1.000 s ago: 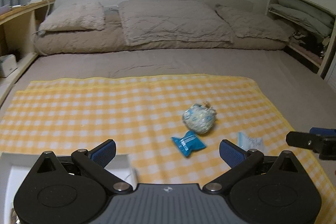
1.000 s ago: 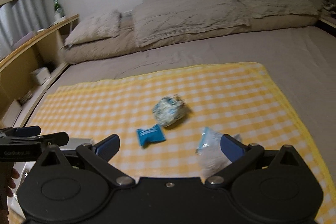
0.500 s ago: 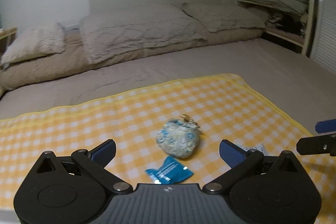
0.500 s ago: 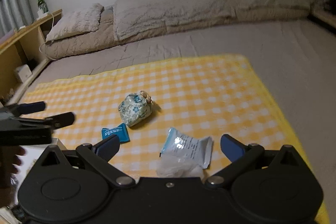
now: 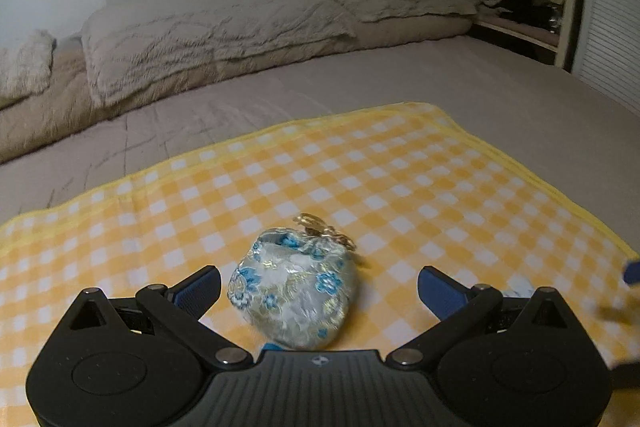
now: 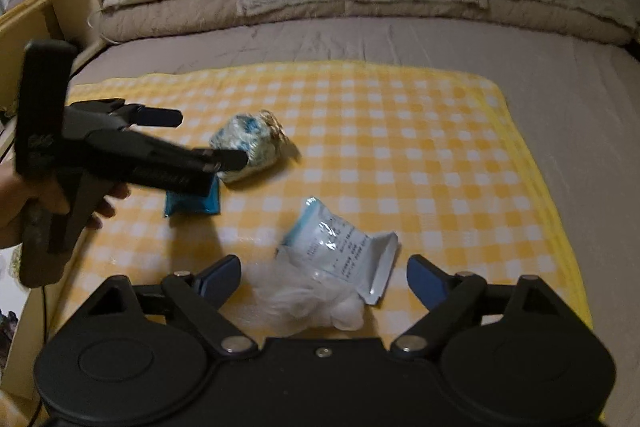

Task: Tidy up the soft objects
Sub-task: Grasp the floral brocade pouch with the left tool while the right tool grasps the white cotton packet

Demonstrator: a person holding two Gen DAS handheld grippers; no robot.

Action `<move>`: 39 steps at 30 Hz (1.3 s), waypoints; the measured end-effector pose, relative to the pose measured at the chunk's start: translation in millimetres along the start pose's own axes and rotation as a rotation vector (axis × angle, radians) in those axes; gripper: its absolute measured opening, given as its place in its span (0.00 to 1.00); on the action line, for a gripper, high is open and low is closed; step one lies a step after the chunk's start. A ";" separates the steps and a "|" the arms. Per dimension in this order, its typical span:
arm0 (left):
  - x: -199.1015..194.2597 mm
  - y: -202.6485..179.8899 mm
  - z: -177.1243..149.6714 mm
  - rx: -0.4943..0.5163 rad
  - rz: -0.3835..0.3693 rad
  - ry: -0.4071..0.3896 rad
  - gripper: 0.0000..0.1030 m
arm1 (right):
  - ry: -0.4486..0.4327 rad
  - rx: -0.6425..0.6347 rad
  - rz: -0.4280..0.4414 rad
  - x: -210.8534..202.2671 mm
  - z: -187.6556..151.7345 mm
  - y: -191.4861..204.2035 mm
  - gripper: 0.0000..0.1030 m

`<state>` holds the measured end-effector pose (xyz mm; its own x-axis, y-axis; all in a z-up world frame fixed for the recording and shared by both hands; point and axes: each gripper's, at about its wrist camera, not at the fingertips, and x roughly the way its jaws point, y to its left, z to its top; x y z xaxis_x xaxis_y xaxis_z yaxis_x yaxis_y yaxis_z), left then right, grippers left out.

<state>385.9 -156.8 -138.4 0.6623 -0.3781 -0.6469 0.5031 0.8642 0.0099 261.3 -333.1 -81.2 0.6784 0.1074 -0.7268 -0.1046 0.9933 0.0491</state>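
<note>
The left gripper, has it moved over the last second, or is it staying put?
Yes. The left gripper has come forward over the yellow checked cloth toward the floral pouch, its open fingers now either side of it.

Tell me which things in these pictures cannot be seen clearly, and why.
- Small blue foil packet: in the right wrist view, half covered by the left gripper.
- White cotton in clear plastic: near side hidden behind the right gripper.
- Print on the torn white-and-blue pouch: too small to read.

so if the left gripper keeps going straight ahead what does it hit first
Most likely the floral pouch. It sits on the checked cloth between the open fingers of the left gripper, slightly left of centre. Depth is unclear.
</note>
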 end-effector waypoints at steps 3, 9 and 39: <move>20.0 5.2 1.7 -0.009 0.007 0.032 1.00 | 0.014 -0.012 0.018 7.2 -2.8 0.7 0.86; 40.8 12.1 1.4 -0.033 0.006 0.064 1.00 | 0.075 -0.048 0.051 27.4 -7.0 5.7 0.81; 11.4 3.0 2.0 -0.156 0.062 0.111 0.59 | 0.164 -0.051 0.056 39.5 -10.2 2.0 0.38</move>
<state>396.0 -159.1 -144.2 0.6199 -0.2913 -0.7286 0.3656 0.9288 -0.0603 280.5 -327.3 -116.9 0.5435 0.1502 -0.8259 -0.1786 0.9820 0.0611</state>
